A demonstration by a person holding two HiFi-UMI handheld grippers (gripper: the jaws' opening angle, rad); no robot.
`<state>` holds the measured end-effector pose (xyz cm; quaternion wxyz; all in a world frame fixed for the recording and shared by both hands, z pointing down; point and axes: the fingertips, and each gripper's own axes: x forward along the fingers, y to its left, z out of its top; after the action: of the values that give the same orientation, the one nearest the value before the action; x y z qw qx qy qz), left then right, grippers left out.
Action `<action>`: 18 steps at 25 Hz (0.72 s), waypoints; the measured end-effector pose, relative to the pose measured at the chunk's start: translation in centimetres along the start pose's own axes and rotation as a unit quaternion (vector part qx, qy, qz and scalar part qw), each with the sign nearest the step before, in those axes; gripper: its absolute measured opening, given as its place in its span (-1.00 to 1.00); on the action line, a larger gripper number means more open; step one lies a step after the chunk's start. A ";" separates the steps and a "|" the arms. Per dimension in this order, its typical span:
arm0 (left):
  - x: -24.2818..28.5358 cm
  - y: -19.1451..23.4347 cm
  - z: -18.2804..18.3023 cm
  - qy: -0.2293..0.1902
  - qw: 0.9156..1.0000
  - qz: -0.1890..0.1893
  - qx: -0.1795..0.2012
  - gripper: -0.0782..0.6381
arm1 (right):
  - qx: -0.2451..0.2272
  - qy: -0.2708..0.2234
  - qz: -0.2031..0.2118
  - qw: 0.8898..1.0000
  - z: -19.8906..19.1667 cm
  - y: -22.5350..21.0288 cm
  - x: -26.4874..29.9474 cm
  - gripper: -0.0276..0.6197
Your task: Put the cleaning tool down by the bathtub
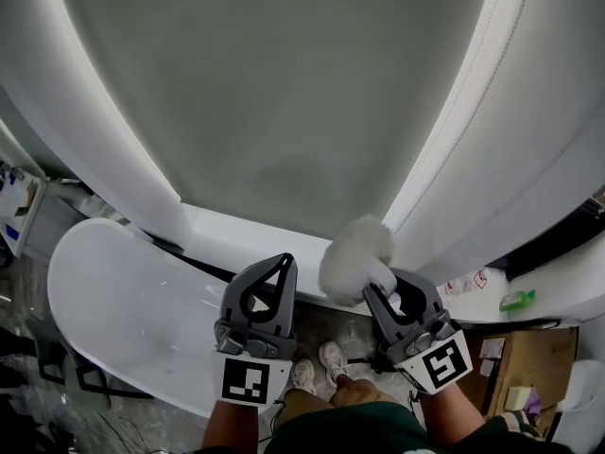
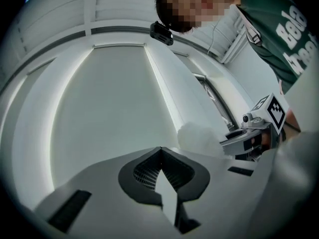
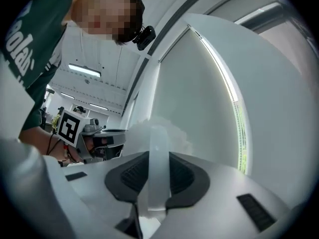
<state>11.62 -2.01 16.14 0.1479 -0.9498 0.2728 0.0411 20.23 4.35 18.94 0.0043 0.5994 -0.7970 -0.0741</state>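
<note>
I see the cleaning tool (image 1: 357, 256), a fluffy white duster head on a pale translucent handle, clamped between the fingers of my right gripper (image 1: 383, 289), head jutting just past the fingertips. Ahead of those fingers lies the bathtub (image 1: 241, 237), white-rimmed, grey inside; the duster head hangs over its near rim.

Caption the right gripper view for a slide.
Right gripper shut on the fluffy white cleaning tool, left gripper alongside, pale curved panel behind.
</note>
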 end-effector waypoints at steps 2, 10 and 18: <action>0.2 0.6 -0.7 0.008 1.000 0.020 0.018 -0.77 | 0.005 -0.003 0.022 1.000 -0.7 -0.6 1.4 -0.62; -3.0 4.5 -3.5 0.076 0.989 0.115 0.047 -0.76 | 0.041 -0.015 0.121 0.992 -3.0 1.6 7.1 -0.62; -6.3 8.6 -5.6 0.089 0.979 0.180 0.048 -0.77 | 0.043 -0.007 0.167 0.985 -4.5 5.6 11.0 -0.62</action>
<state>1.70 -7.44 20.29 0.1587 -0.8769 0.4526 -0.0308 12.23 -5.19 23.22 -0.0147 0.4573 -0.8882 -0.0422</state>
